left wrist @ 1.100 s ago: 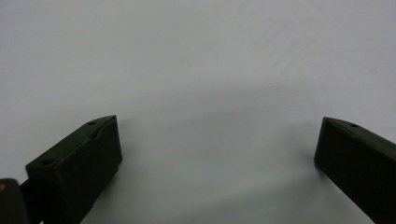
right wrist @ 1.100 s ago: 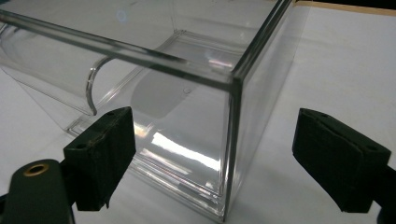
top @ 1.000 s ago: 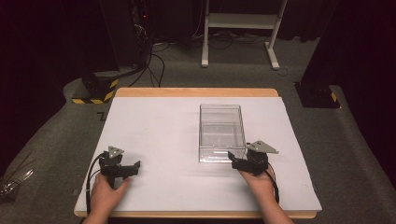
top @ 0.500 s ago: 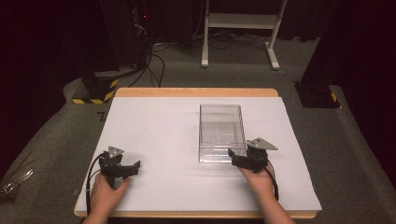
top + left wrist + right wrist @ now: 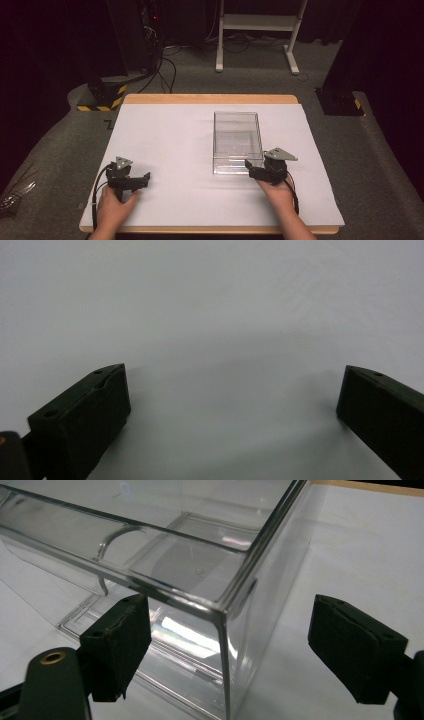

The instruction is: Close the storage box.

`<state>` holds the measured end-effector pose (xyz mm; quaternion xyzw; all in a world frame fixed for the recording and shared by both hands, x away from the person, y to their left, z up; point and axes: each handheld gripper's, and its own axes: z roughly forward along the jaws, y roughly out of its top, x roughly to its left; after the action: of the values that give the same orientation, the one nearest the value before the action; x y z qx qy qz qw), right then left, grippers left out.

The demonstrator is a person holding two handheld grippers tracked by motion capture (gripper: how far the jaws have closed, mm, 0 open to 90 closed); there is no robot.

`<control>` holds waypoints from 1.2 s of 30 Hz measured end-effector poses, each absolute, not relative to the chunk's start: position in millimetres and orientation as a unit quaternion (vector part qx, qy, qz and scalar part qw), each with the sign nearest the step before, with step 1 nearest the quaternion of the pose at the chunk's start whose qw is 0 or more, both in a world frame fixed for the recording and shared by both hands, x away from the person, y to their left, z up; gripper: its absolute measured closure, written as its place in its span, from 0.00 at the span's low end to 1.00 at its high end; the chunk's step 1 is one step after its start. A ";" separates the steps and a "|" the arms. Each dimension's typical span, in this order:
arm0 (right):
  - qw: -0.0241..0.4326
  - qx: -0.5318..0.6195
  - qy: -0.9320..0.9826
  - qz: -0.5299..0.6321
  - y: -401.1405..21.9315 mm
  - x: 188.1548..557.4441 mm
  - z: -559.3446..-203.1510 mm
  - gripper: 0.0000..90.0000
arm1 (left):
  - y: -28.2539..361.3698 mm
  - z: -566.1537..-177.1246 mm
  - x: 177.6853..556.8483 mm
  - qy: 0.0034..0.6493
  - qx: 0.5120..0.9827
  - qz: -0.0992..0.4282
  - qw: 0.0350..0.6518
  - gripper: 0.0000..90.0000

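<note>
From the high view, my left claw (image 5: 145, 177) rests on the white sheet near the surface's (image 5: 210, 99) front-left corner, my left hand (image 5: 114, 209) behind it, well apart from everything else. My right claw (image 5: 248, 165) sits at the near right corner of the clear plastic box (image 5: 236, 140), with my right hand (image 5: 277, 192) behind it. The box stands upright on the sheet, right of the surface's middle, its long sides running from the front edge toward the back edge. The grey three-cornered plate on each claw faces up.

In the left gripper view, my left claw (image 5: 232, 405) is spread wide over bare white sheet, with nothing between its jaws (just their soft shadows).

In the right gripper view, my right claw (image 5: 250, 650) straddles the box's (image 5: 200, 565) near corner. The vertical corner edge stands between the two jaws. The left pad lies just beside the box's clear wall, and I cannot tell whether it touches. The right pad stands apart from the other wall, over the sheet. The jaws are closing on that corner, but they do not pinch it yet. The box's inside shows a curved moulded ridge on its floor (otherwise glare and reflections).
</note>
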<state>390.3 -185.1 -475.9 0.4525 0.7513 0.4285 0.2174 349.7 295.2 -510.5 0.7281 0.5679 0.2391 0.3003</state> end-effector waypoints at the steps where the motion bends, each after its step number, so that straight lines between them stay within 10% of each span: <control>1: 0.218 0.452 0.752 0.429 -185.5 389.9 -475.7 0.20 | 295.2 -510.5 349.7 0.568 0.728 0.239 0.300 0.01; 36: 0.233 0.489 0.732 0.413 -263.3 345.8 -486.6 0.20 | 295.2 -510.5 349.6 0.568 0.728 0.240 0.300 0.01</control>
<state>345.8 -263.3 -486.6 0.4895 0.7319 0.4129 0.2329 349.6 295.2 -510.5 0.7282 0.5676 0.2397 0.3002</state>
